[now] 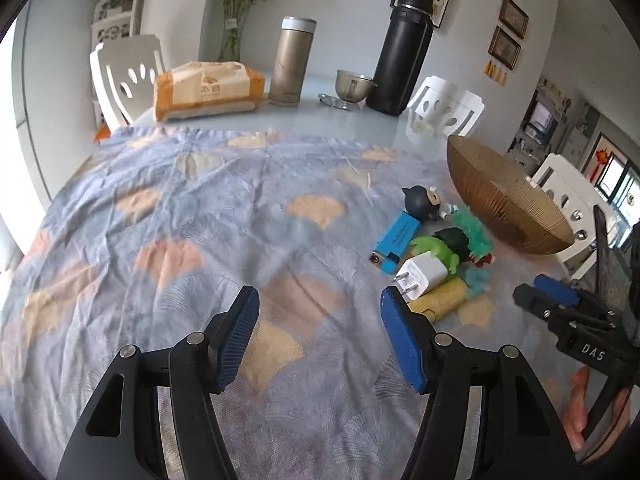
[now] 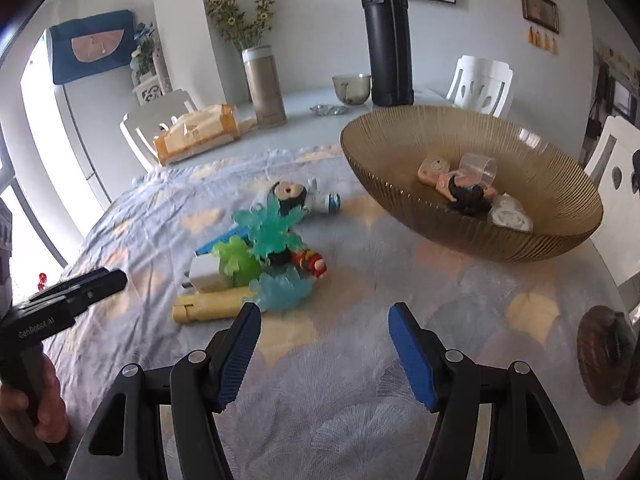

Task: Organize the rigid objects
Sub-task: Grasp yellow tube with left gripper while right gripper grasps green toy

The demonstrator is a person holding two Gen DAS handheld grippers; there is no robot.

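In the left wrist view the left claw [image 1: 320, 300] stands open at the lower middle with nothing between its blue pads, above the patterned cloth [image 1: 180, 220] that covers the near tabletop. Right of centre lies a heap of small things: a blue lighter [image 1: 394, 242], a white plug adapter [image 1: 424, 274] touching a yellow tube [image 1: 442, 298], a green figure [image 1: 438, 250] and a dark-headed figurine [image 1: 422, 200]. Just beyond the heap, at the right, sits the ribbed amber bowl [image 1: 508, 208]; its inside is hidden here. The right claw [image 1: 540, 292] pokes in at the lower right edge.

In the right wrist view the left claw shows at the left edge, held by a hand [image 2: 44, 396]. The same heap lies at centre left, with a teal leafy toy [image 2: 276, 232] on top. The right claw [image 2: 324, 316] gapes empty at the lower middle. At the upper right, the bowl [image 2: 400, 196] holds a small doll [image 2: 444, 176], a clear plastic cup [image 2: 480, 168] on its side, a dark-haired figure [image 2: 472, 198] and a white rolled piece [image 2: 512, 216], all touching. A brown round object [image 2: 600, 356] sits at the right edge.
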